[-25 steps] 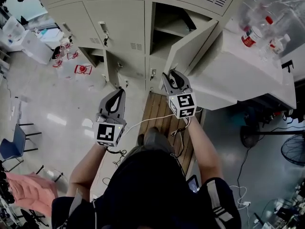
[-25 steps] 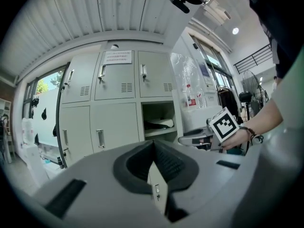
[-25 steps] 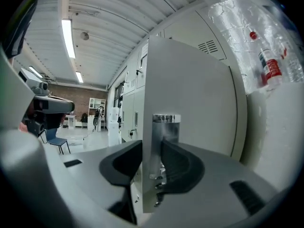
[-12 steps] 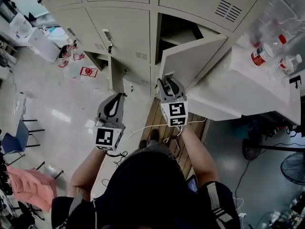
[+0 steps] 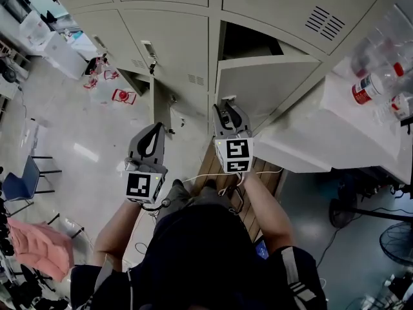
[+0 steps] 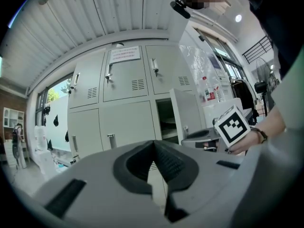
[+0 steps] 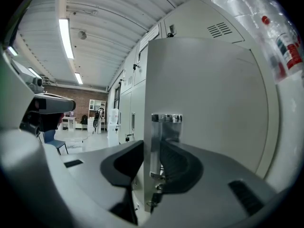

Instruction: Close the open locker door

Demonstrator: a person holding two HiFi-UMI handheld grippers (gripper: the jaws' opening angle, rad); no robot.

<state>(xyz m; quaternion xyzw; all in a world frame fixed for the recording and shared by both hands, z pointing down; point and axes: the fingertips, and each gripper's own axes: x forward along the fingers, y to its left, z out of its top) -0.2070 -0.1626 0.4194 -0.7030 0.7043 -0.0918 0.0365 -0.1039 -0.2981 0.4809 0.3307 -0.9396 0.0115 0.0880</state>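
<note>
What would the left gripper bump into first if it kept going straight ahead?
Most likely the closed locker door just left of the open locker door. The left gripper points level at it, with nothing visible between. Depth is hard to judge.

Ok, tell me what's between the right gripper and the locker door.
Nothing. In the right gripper view the right gripper has its jaws clamped on the locker door at its metal latch.

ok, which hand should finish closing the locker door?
Right. The right gripper has its jaws clamped on the open door at its latch edge, so it can probably just push it home. The left gripper is empty, jaws together, off to the left of the door.
</note>
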